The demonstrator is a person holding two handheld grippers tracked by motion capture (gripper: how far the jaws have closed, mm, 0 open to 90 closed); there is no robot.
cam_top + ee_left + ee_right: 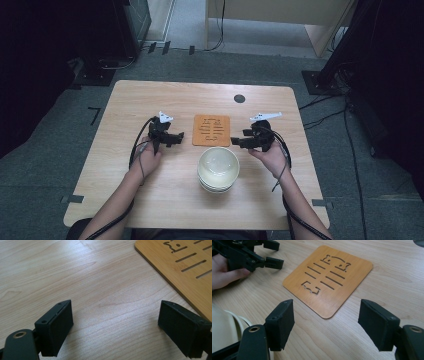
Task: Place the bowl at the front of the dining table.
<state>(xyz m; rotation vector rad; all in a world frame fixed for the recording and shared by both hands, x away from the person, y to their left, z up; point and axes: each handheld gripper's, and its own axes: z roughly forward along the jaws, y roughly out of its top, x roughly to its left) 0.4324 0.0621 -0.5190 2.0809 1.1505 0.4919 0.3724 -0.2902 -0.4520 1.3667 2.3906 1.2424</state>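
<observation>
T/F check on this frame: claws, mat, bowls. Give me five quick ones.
1. Both claws are open with nothing between the jaws. True: left claw, right claw.
2. The bamboo mat lies between the two claws. True.
3. The stack of bowls sits on the mat. False: it stands on the table, on the person's side of the mat.
4. The right claw grips a bowl rim. False: it is open beside the stack.
5. The mat has slots cut through it. True.
</observation>
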